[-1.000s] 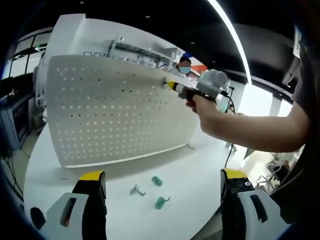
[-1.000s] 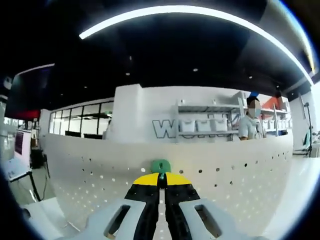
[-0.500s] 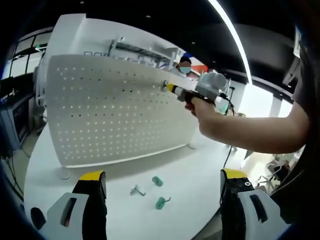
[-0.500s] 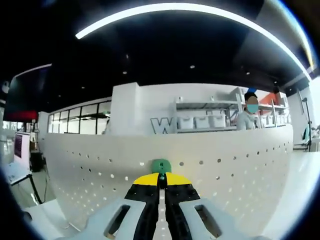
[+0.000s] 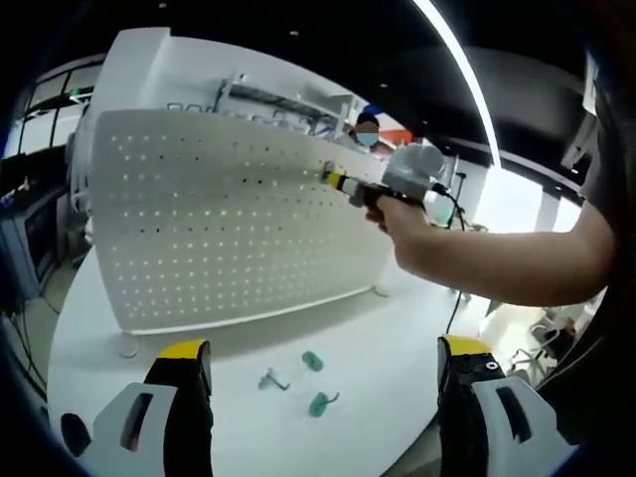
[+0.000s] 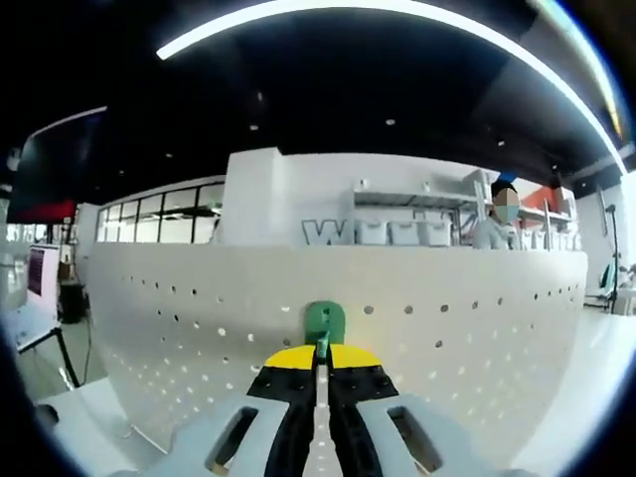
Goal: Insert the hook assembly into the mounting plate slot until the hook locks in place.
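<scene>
In the right gripper view we see the green hook at the centre of the frame, pinched between the closed yellow-tipped jaws of the right gripper and pressed up against the white pegboard, near its top edge. The board spreads across the middle of that frame, dotted with rows of small holes.

In the left gripper view we see the same gripper right of centre in the upper half, its yellow tip touching the upper right part of the pegboard; the hook itself is too small to make out there. A person's hand grips the tool, and the bare forearm runs off to the right edge.

The left gripper rises from the bottom of its own frame with its jaws spread wide apart and nothing between them. Between those jaws, on the white table in front of the board, lie two more green hooks and a small metal hook, close together but apart.

Beyond the board, in the upper part of both frames, we see a white wall with shelves and a person standing behind the board.
</scene>
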`<state>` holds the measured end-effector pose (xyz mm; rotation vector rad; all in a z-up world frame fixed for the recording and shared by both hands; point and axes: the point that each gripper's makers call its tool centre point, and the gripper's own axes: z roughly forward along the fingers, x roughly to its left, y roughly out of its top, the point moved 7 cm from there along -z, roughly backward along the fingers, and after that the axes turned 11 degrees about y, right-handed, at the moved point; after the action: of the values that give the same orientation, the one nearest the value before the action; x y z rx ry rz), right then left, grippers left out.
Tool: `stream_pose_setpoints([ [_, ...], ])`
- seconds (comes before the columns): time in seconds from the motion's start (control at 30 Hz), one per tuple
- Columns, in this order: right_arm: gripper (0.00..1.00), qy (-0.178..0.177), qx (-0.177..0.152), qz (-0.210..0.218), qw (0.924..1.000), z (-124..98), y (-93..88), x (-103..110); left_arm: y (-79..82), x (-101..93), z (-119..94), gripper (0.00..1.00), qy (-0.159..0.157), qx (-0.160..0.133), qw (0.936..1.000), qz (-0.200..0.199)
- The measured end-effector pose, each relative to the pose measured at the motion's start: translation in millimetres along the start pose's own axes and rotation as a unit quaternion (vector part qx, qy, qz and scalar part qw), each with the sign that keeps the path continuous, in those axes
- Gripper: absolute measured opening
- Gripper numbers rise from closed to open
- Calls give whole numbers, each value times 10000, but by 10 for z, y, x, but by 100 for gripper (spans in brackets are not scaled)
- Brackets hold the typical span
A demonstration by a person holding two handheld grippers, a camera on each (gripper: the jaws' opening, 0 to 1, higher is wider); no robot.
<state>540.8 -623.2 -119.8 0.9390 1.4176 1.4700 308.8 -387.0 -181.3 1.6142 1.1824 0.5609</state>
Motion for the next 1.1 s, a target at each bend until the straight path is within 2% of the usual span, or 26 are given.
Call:
stream_pose_setpoints([
  [0.13, 8, 112, 30, 288, 9995, 15, -17, 0, 1, -3, -7, 96, -8, 9, 10000, -8],
  [0.63, 17, 72, -224, 238, 9994, -90, 243, -8, 46, -75, -104, 95, 12, -97, 9999, 39],
  [0.9, 18, 176, -222, 158, 9995, -242, 362, 63, 33, -106, -184, 95, 46, -159, 9999, 48],
  [1.1, 18, 133, -176, 167, 9996, -470, 351, 143, 64, -92, -249, 95, 81, -265, 9996, -74],
])
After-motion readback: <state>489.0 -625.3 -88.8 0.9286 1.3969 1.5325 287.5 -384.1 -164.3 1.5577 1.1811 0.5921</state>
